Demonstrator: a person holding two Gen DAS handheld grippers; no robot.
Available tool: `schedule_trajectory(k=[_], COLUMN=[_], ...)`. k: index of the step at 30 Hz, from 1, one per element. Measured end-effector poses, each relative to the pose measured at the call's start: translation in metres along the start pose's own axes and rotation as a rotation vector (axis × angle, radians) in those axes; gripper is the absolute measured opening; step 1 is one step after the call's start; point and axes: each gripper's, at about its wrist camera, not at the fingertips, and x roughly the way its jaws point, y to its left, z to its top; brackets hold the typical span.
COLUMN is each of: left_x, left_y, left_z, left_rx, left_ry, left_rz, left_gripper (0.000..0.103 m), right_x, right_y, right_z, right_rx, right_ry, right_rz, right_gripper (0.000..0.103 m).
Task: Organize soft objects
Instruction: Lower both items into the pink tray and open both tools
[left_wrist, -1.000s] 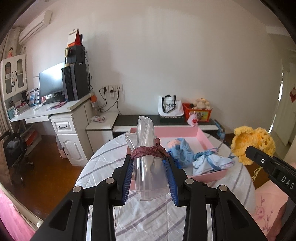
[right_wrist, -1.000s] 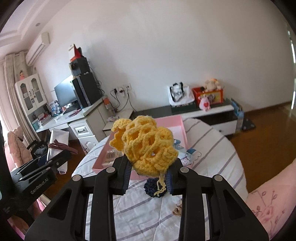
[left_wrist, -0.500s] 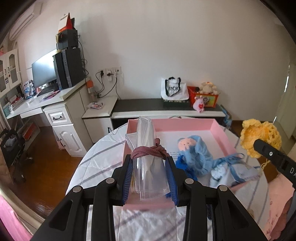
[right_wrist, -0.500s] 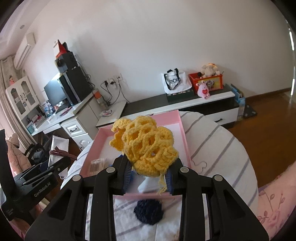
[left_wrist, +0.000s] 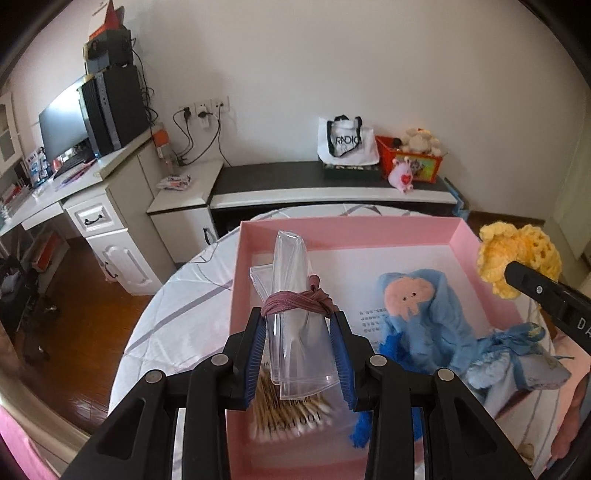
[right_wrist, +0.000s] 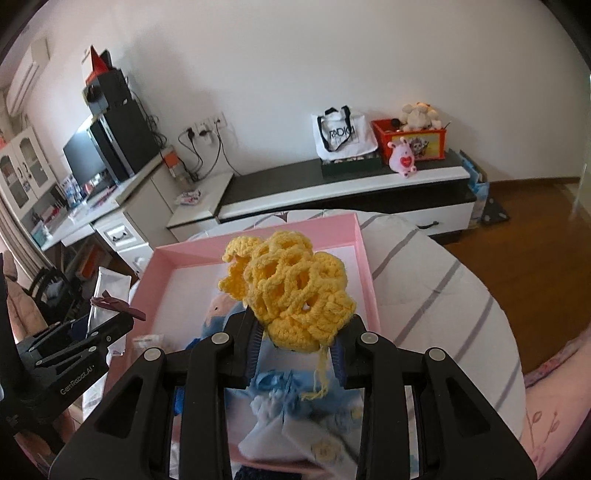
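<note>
Clear plastic roll (left_wrist: 295, 325) is pinched by left gripper (left_wrist: 301, 356) over pink box (left_wrist: 347, 230). Yellow crochet piece (right_wrist: 291, 291) sits between right gripper (right_wrist: 295, 347) fingers, now opening; it could be snagged by its loose yarn.

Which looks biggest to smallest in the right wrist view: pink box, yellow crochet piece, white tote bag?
1. pink box
2. yellow crochet piece, though nearness to the camera inflates it
3. white tote bag, far off
</note>
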Motion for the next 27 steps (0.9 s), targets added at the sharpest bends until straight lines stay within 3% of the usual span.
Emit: schedule_trajectory(k=[7,9,13,15,17,21,27], left_x=[0.049,0.054,0.058,0.053,0.050,0.040,0.021], left_y=[0.011,0.009,0.009,0.011,0.013,0.011,0.010], left_z=[0.022,0.018,0.008,-0.005,-0.009,-0.033,-0.063], left_rx=[0.009,0.018,0.017,0.008,0.000,-0.023,-0.042], left_ry=[0.011,0.007,-0.014,-0.023,-0.035,-0.054,-0.064], left_rz=[-0.002,-0.014,0.006,0.011,0.018,0.039,0.053], left_gripper=[0.035,0.036,0.062,0.065,0.080,0.084,0.089], right_x=[0.026,0.027,0.024,0.021,0.016,0.005,0.003], right_y=[0.006,0.005,0.004,0.002,0.002,0.002,0.002], right_z=[0.000,0.001,0.001,0.003,0.003,0.004,0.006], right_rx=[-0.028,-0.035,-0.040,-0.036,-0.036,-0.029,-0.039], right_ry=[0.062,0.062,0.049,0.042,0.023,-0.012,-0.008], right_rz=[-0.016,-0.020,-0.025,-0.019,-0.032,-0.058,-0.087], right_gripper=[0.034,0.040,0.044,0.056,0.067,0.091,0.098])
